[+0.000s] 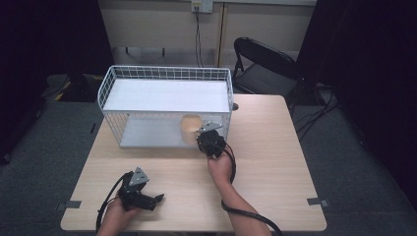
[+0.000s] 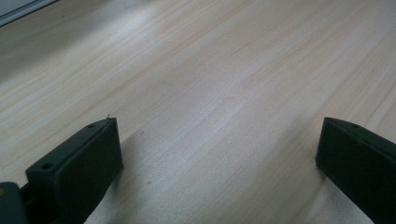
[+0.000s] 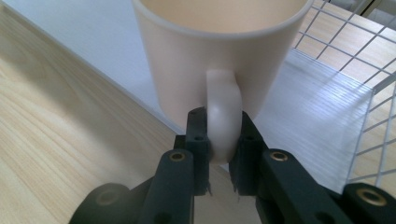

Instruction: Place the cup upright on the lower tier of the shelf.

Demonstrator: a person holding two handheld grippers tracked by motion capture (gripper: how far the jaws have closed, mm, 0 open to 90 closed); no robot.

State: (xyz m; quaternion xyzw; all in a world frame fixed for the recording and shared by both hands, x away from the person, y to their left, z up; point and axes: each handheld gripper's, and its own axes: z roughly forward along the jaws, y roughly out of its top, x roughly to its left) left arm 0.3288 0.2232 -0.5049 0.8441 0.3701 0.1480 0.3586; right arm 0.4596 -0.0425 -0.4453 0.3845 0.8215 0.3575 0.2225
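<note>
Your right gripper (image 3: 223, 140) has its 2 jaws pinched tight on the handle (image 3: 224, 112) of the cream mug (image 3: 219, 51), one pad on each side of the loop. The mug stands upright at the open front of the white wire rack (image 1: 164, 73), over the front edge of the rack's lower shelf (image 3: 303, 112), toward the rack's right end. In the high view the mug (image 1: 190, 129) sits just inside the rack's front, under the upper shelf (image 1: 167, 96), with your right hand (image 1: 220, 164) directly in front of it. Your left gripper (image 1: 156, 199) lies on the wooden table (image 1: 275, 162), well in front of the rack's left half, jaws spread wide with bare tabletop (image 2: 210, 93) between them.
</note>
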